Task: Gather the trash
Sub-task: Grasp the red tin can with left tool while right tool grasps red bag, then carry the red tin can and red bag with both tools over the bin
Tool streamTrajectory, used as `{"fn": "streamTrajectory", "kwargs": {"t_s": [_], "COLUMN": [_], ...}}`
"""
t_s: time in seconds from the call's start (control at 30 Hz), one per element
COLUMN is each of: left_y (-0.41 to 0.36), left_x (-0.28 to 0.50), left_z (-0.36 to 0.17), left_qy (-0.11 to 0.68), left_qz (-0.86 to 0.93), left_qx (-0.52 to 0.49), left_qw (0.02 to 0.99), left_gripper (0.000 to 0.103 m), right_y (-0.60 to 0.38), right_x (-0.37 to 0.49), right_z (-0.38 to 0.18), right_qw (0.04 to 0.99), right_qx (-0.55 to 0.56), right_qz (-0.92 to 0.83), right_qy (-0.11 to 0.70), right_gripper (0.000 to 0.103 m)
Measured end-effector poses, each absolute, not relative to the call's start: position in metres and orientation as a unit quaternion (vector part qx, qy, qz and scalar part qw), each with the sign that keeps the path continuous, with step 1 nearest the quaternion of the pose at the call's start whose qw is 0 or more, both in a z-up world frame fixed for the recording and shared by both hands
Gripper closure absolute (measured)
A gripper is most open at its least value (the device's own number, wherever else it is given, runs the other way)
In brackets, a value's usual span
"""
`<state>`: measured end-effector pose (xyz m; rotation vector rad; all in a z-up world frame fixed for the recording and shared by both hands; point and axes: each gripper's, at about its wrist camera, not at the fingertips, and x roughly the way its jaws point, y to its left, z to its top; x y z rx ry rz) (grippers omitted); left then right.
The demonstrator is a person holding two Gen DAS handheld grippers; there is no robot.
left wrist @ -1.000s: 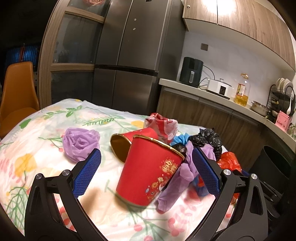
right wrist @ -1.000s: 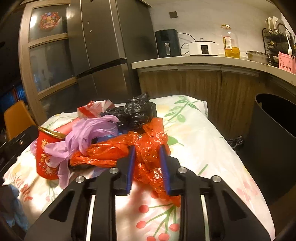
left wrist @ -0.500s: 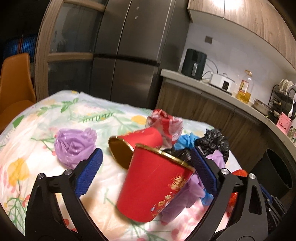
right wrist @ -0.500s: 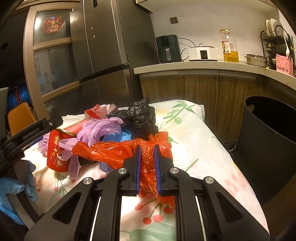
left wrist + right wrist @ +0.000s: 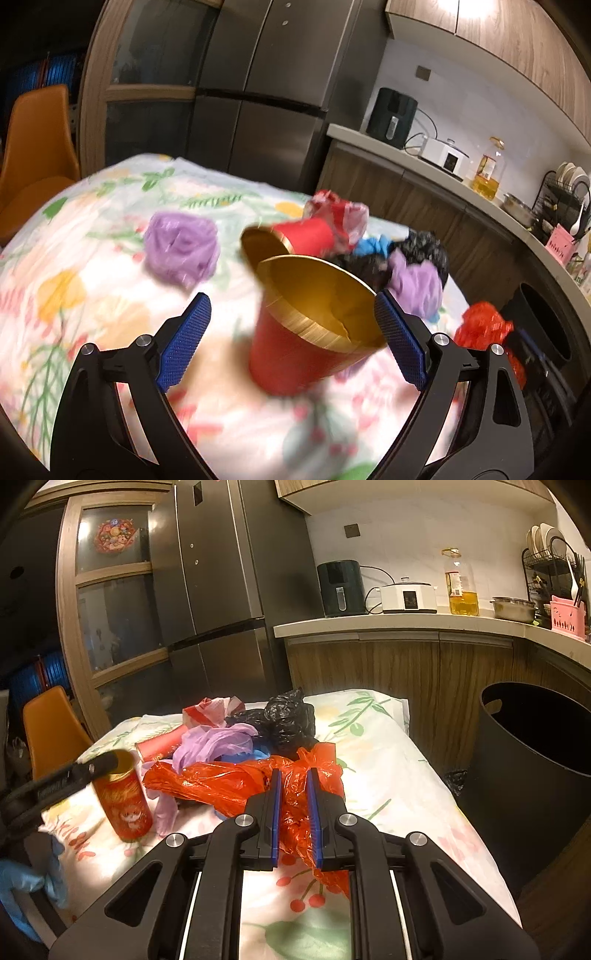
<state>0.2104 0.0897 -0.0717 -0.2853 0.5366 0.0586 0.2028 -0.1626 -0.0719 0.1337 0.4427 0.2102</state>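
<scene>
A red paper cup [image 5: 295, 354] with a gold rim stands upright on the floral tablecloth [image 5: 92, 295]. My left gripper [image 5: 291, 297] is around its rim with the jaws closing. The right pad [image 5: 399, 339] is at the rim and the left pad [image 5: 181, 343] is clear of it. The same cup [image 5: 125, 805] appears in the right wrist view. My right gripper [image 5: 293, 775] is shut on a crumpled red plastic bag [image 5: 221, 779]. A second red cup [image 5: 295, 236] lies on its side behind.
A purple bag ball [image 5: 181, 247], a loose purple bag [image 5: 210, 742], a black bag [image 5: 288, 720] and a red-white wrapper [image 5: 207, 712] lie on the table. A black bin [image 5: 535, 768] stands right of the table. An orange chair [image 5: 37, 147] is at the left. A blue-gloved hand [image 5: 22, 878] shows.
My left gripper has come in over the upright cup, whose gold inside now shows from above. My right gripper has shut on the red bag and drawn it slightly back.
</scene>
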Motion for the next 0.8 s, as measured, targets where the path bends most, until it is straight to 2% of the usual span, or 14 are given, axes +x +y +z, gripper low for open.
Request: {"fn": "streamTrajectory", "kwargs": {"t_s": [0.1,0.2,0.3,0.57,0.63,0.77,0.8], "left_y": [0.093,0.096,0.097,0.091,0.087,0.079,0.077], "left_x": [0.197,0.191,0.186,0.178,0.173,0.162,0.159], "left_z": [-0.081,-0.089,-0.092,-0.099,-0.097,-0.086,-0.083], "left_qy": [0.275,0.288,0.294,0.312,0.31,0.29,0.287], "left_qz": [0.032,0.033,0.031,0.023,0.023,0.017,0.016], "left_qx": [-0.145,-0.143,-0.14,-0.118,-0.111,-0.095,-0.094], "left_qw": [0.95,0.946,0.945,0.943,0.944,0.952,0.953], "left_gripper": [0.019,0.029,0.044,0.099,0.102,0.102,0.102], "right_y": [-0.163,-0.165,-0.165,-0.166,-0.166,-0.168,-0.169], "right_x": [0.196,0.191,0.187,0.171,0.168,0.16,0.159], "right_z": [-0.071,-0.069,-0.067,-0.062,-0.061,-0.056,-0.055], "right_qw": [0.968,0.968,0.968,0.971,0.972,0.973,0.974], "right_qx": [0.064,0.063,0.065,0.064,0.063,0.065,0.065], "right_qz": [0.106,0.106,0.105,0.102,0.101,0.102,0.102], "right_qy": [0.218,0.218,0.216,0.207,0.204,0.195,0.194], "right_gripper": [0.089,0.089,0.089,0.089,0.09,0.093,0.098]}}
